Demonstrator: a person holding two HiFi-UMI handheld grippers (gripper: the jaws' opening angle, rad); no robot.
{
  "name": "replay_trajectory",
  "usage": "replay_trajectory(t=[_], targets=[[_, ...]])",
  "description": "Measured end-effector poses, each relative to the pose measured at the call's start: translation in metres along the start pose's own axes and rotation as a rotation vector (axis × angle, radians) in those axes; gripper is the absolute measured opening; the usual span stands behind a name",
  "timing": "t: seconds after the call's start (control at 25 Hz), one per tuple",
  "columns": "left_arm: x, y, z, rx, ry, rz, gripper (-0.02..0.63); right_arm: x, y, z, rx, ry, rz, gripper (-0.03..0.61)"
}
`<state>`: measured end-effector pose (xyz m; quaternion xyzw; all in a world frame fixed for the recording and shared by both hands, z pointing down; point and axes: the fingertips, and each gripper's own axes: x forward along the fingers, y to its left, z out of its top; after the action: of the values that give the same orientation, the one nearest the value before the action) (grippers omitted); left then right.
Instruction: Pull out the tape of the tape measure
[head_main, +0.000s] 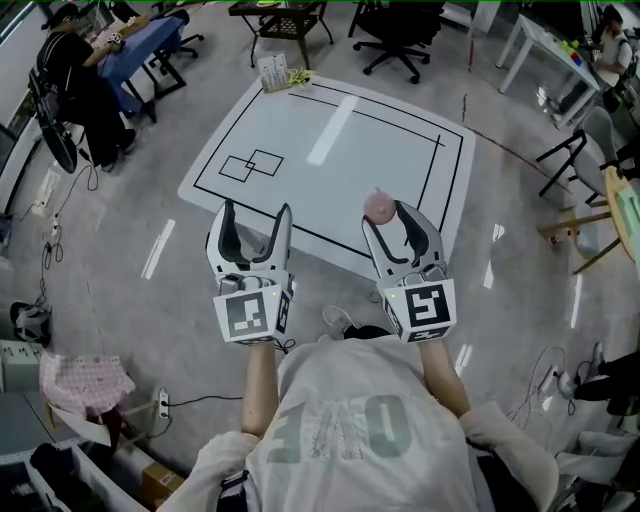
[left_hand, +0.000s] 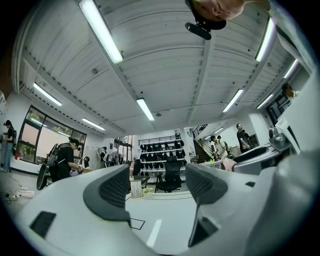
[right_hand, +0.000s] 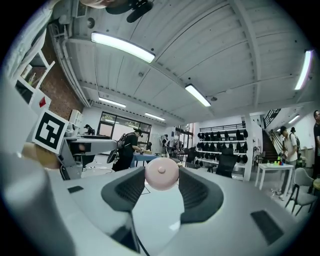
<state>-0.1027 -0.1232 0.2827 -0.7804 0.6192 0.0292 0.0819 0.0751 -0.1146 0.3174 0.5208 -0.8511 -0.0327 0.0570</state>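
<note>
Your right gripper is clamped on the round pink tape measure, pinched at the tips of its 2 jaws above the white mat. Your left gripper hangs level to its left, nearby, with its jaws apart and empty. The case has no long axis and its centre stud faces back along the jaws; no view shows the tape's tab.

The tape measure sits between the fingers of the right gripper, at their tips. The left gripper is beside it, apart. The desk lies below and ahead of both, with a small box at its far edge.
</note>
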Motion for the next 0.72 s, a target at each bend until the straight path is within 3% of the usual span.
replay_trajectory(t=[0.2, 0.28, 0.4, 0.48, 0.72], targets=[[0.005, -0.013, 0.009, 0.020, -0.025, -0.038, 0.331, -0.002, -0.006, 0.003, -0.020, -0.019, 0.024, 0.229], [0.007, -0.029, 0.014, 0.044, -0.034, -0.176, 0.331, -0.004, -0.004, 0.006, -0.045, -0.032, 0.081, 0.229], [0.000, -0.069, 0.019, 0.107, -0.029, -0.539, 0.330, -0.006, 0.006, 0.016, -0.132, -0.085, 0.217, 0.229], [-0.008, -0.084, 0.016, 0.150, 0.012, -0.704, 0.328, -0.009, 0.018, 0.021, -0.226, -0.110, 0.337, 0.227], [-0.028, -0.101, 0.005, 0.302, 0.089, -0.901, 0.242, -0.029, 0.054, 0.009, -0.492, 0.014, 0.643, 0.229]])
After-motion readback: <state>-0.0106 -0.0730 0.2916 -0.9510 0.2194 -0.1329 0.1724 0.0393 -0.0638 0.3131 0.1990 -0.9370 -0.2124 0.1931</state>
